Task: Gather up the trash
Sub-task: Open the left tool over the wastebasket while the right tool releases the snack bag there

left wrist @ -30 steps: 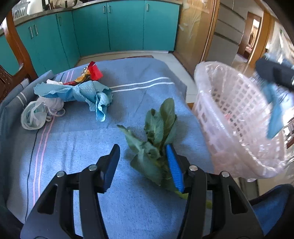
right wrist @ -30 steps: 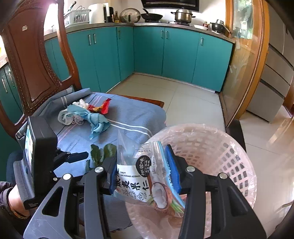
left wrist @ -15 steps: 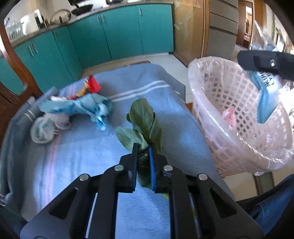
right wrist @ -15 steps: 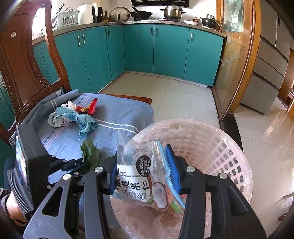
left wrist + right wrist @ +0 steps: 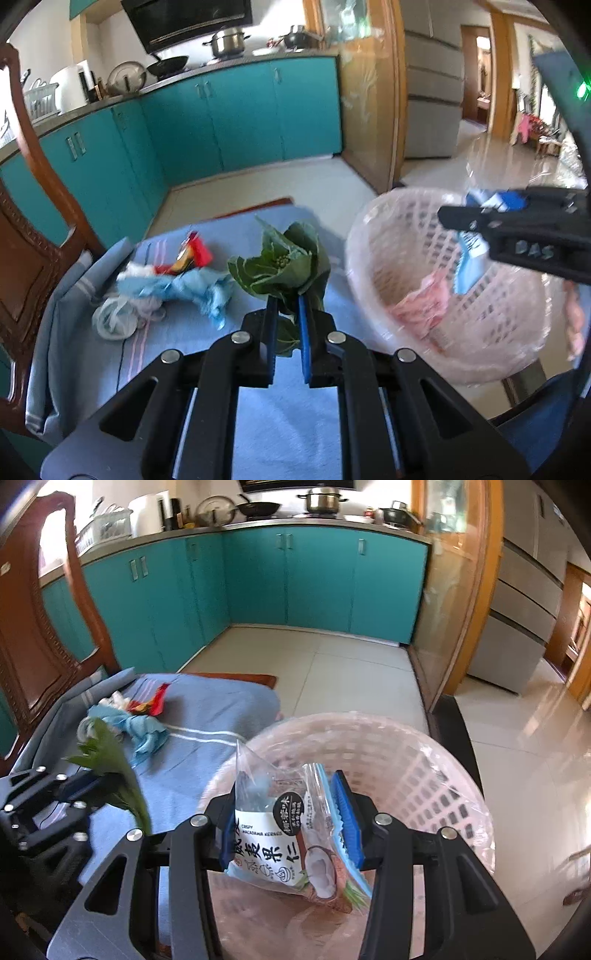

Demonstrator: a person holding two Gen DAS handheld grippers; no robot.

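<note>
We hold the leafy greens [image 5: 282, 264] with our left tongs [image 5: 287, 310] pressed on the stems, above the blue-covered worktop [image 5: 280, 424]. They are light, limp and tear easily, so the stems are the best place. Our right tongs [image 5: 291, 812] pinch one crinkly snack bag [image 5: 284, 834] over the one pink basket [image 5: 436, 775]. Several scraps [image 5: 166, 288] remain: we cannot count them exactly.

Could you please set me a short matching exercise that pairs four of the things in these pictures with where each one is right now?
Things:
1. leafy greens
2. snack bag
3. red wrapper
4. pink wrapper

Places:
A. lying inside the basket
B. clamped in the right gripper above the basket
C. lying on the blue cloth
D. pinched in the left gripper, off the cloth

Pairs: 1-D, 2-B, 3-C, 4-A
</note>
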